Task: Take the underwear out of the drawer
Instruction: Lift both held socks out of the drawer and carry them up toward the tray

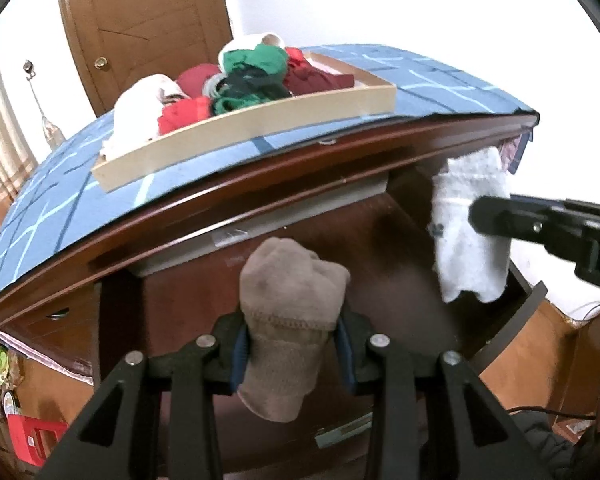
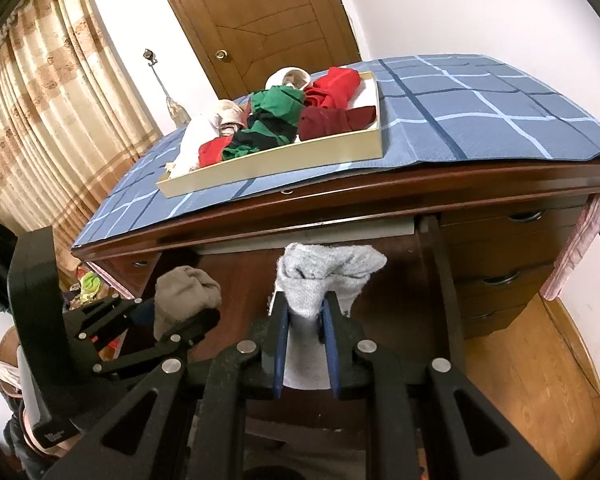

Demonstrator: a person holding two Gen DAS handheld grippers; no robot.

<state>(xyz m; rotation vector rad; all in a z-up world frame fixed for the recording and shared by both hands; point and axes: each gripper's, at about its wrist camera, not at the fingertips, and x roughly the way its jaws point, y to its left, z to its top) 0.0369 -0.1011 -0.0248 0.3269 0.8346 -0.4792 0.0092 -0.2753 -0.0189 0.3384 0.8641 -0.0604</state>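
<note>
Nearest the left wrist camera, the left gripper pinches a brown sock between its blue pads, which press into the sock's sides just below a stitched seam. That sock is bunched and thick, its rounded end standing up above the pads and its other end hanging down below them; the knit looks fuzzy and a little worn. It is held in the air over the open drawer of a dark wooden dresser. Further right in the same view, the right gripper comes in from the side and holds a pale grey sock, which hangs limp beside the drawer's right wall, with a small dark mark on it and a ragged lower edge. From the right wrist camera, the right gripper's blue pads are pressed nearly together on the grey sock, whose speckled knit puffs out above them. On top of the dresser lies a blue checked cloth, and on it stands a shallow cardboard tray heaped with red, green, dark red and white clothes.
</note>
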